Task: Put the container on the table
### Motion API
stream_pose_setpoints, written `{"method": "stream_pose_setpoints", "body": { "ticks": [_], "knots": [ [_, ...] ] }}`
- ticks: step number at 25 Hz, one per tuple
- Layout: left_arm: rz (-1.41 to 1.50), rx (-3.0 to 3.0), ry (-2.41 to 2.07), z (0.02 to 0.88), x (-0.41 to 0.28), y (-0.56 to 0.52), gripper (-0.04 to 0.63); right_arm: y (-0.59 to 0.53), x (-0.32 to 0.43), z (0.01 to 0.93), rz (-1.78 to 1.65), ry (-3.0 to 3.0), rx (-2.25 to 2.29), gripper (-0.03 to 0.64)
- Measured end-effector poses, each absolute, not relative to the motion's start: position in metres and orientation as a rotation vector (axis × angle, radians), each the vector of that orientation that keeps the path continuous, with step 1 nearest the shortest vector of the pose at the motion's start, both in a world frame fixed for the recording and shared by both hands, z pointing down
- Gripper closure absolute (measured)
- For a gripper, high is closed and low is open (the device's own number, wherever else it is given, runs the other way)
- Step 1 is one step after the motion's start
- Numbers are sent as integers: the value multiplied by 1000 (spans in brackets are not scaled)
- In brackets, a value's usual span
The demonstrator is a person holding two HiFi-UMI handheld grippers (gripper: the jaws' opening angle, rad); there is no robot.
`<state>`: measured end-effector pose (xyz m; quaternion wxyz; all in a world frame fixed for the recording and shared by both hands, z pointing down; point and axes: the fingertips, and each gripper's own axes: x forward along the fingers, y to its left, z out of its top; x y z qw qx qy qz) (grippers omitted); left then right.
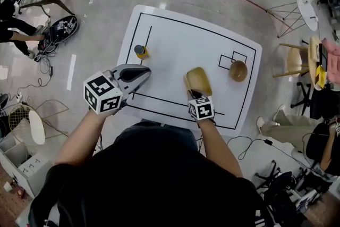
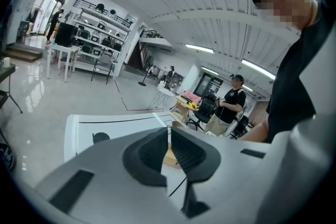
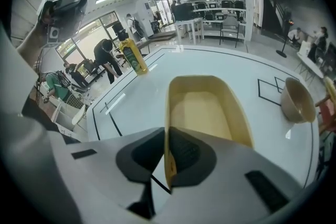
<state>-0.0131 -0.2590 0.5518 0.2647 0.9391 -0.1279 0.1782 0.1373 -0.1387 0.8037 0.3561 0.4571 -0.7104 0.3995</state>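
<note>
Right arm is reaching forward, right tool clamping the near wall of the tan container over the counter; left tool is hovering closed, empty.

One white table fills the middle of the head view. Within its outline in the frame there are three objects: one yellow container at centre, one round wooden bowl to the right, and one yellow bottle with a dark cap to the left. One large black rectangle outline is drawn on the tabletop, with two small overlapping squares inside it beside the bowl. There are two grippers, the left gripper and the right gripper, and two marker cubes, one per gripper.
</note>
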Motion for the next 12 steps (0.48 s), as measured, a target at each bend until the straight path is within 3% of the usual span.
{"method": "stream_pose_setpoints", "body": {
  "ticks": [12],
  "knots": [
    [485,2533,-355,553,-19,-252,574,-136,132,813,1018,-1820,1149,580]
  ]
}}
